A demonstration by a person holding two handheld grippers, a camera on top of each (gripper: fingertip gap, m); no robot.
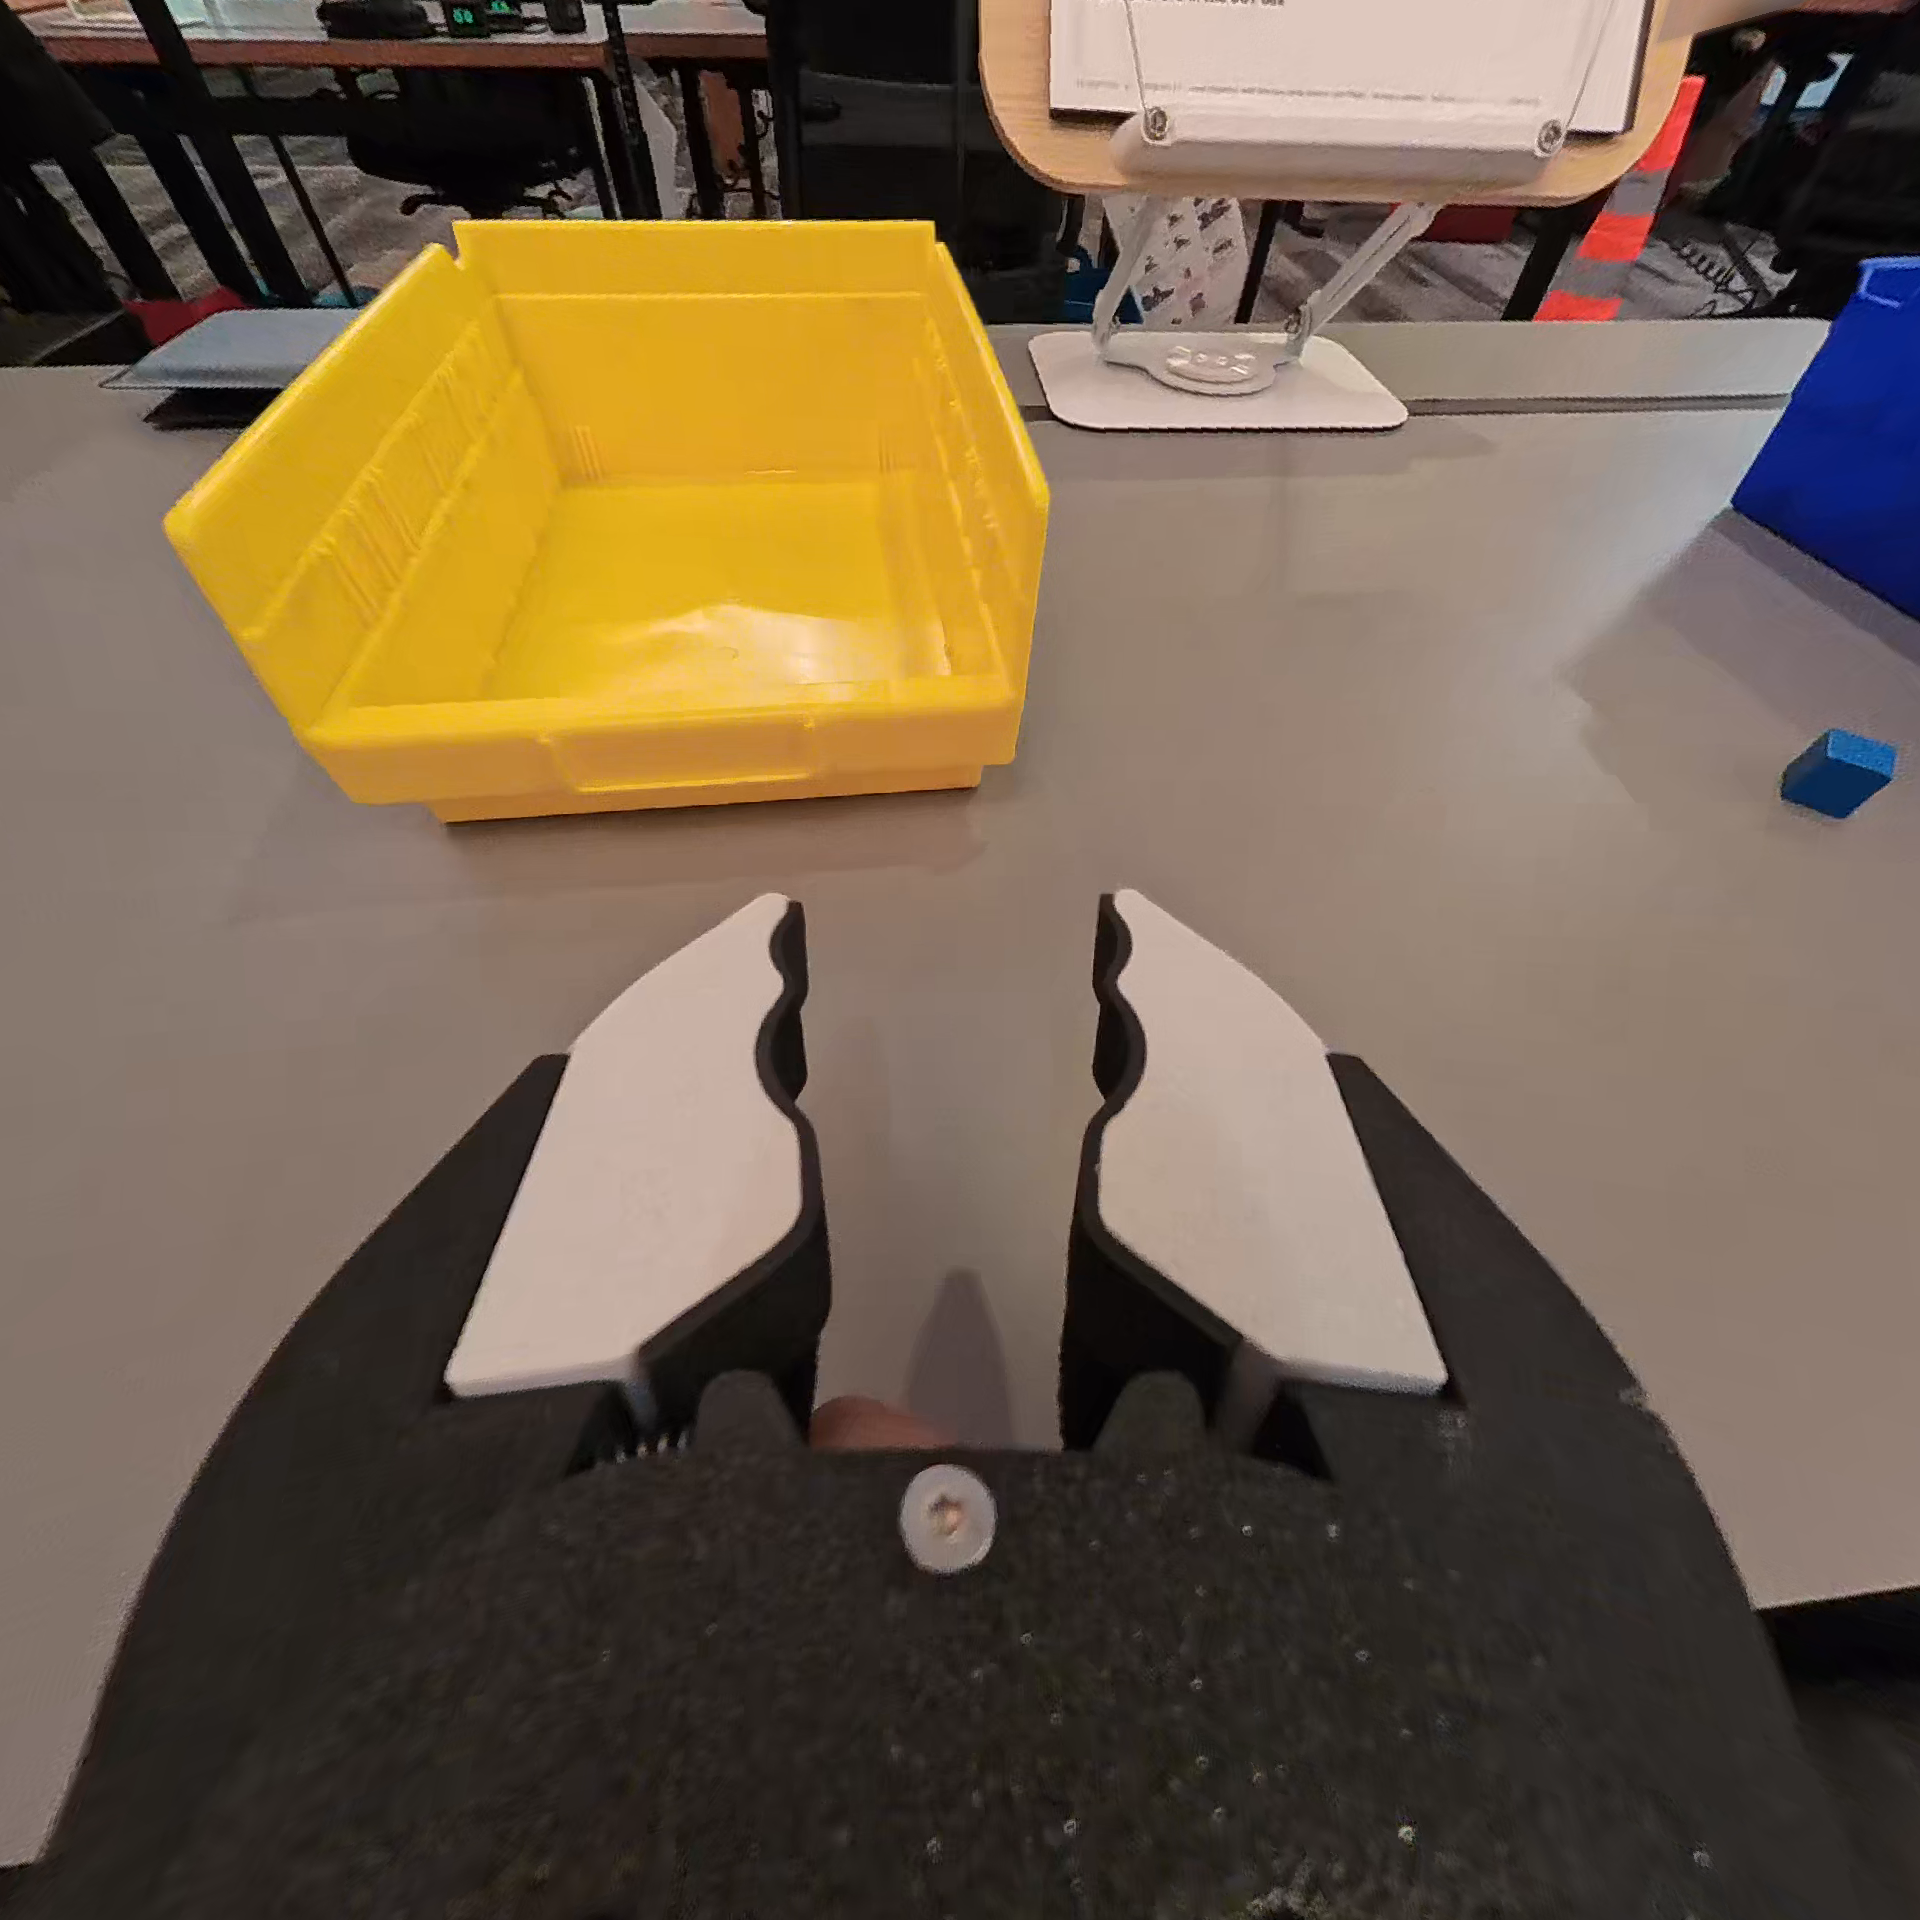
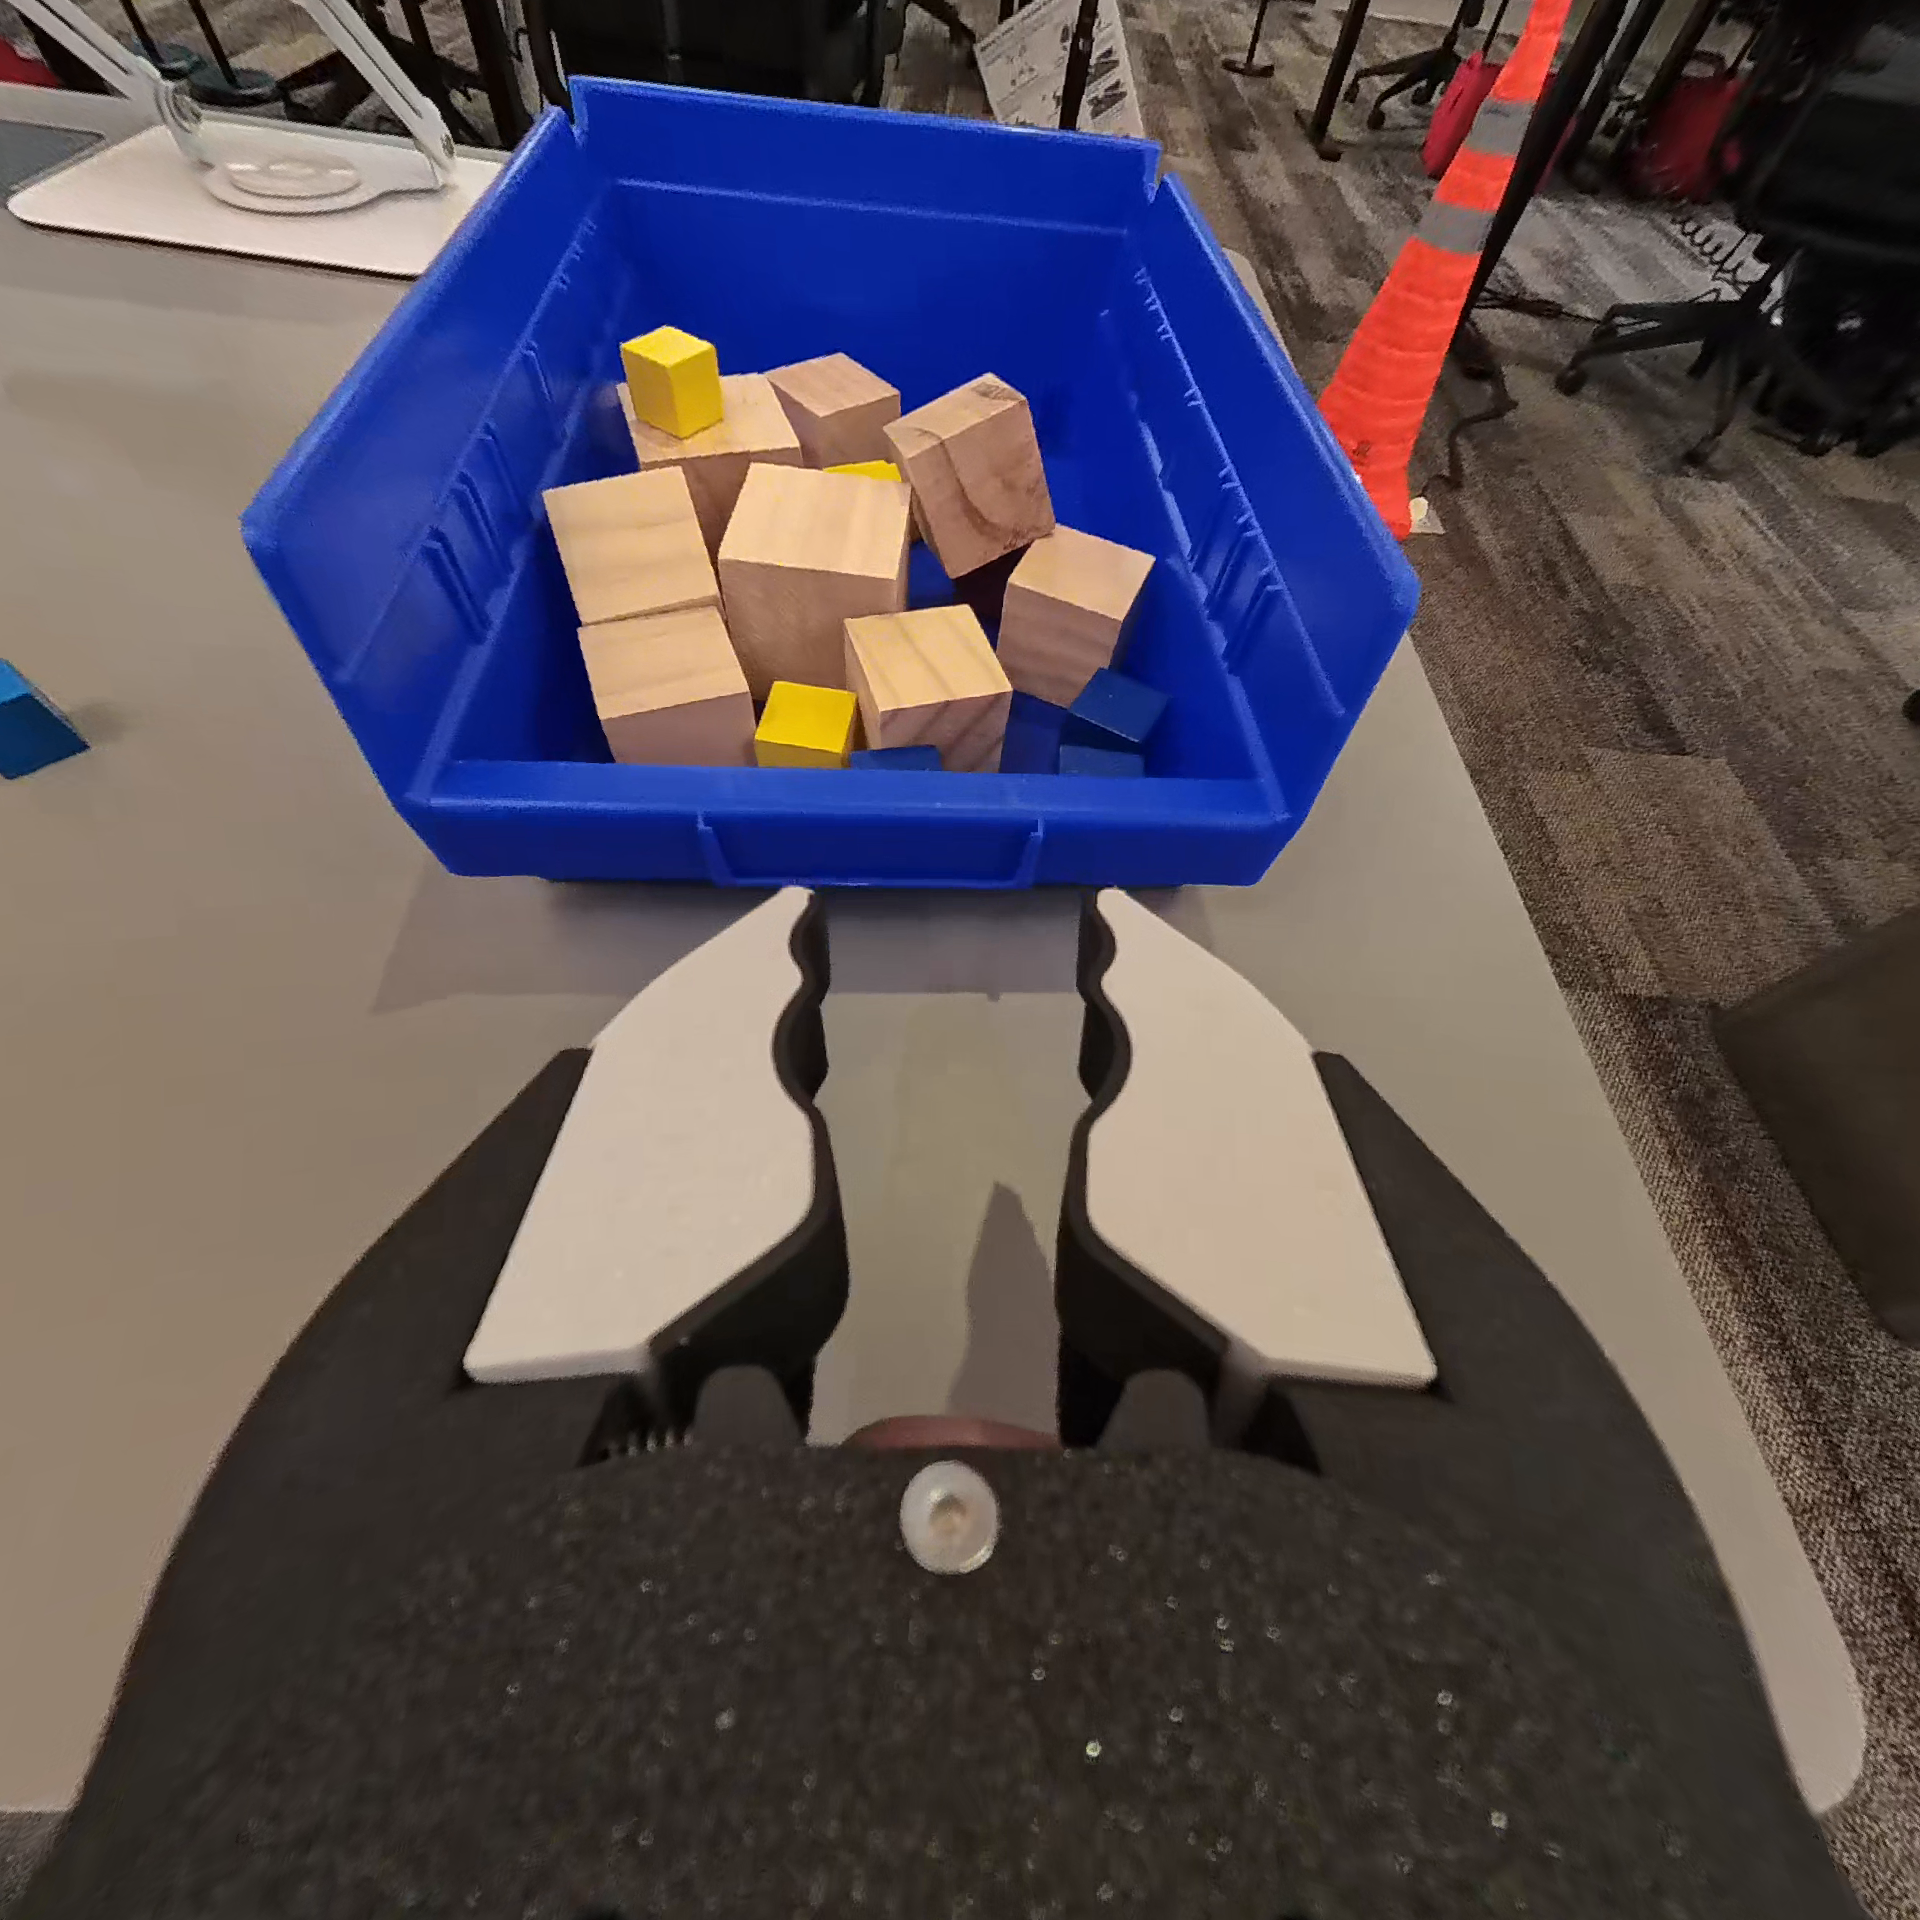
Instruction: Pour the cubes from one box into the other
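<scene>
In the left wrist view an empty yellow box (image 1: 665, 748) stands on the grey table, ahead and a little left of my left gripper (image 1: 951, 914), which is open and empty a short way back from it. In the right wrist view a blue box (image 2: 852, 831) holds several plain wooden cubes (image 2: 810, 582), small yellow cubes (image 2: 673, 379) and small blue cubes (image 2: 1117, 704). My right gripper (image 2: 948, 909) is open and empty, its tips just short of the blue box's low front wall. A loose blue cube (image 1: 1837, 771) lies on the table between the boxes; it also shows in the right wrist view (image 2: 31, 722).
A white stand (image 1: 1216, 390) with a wooden board (image 1: 1330, 104) stands at the table's far edge, right of the yellow box. The blue box's side (image 1: 1860, 457) shows at the right. The table's right edge (image 2: 1538, 935) runs close beside the blue box, with carpet and an orange cone (image 2: 1423, 301) beyond.
</scene>
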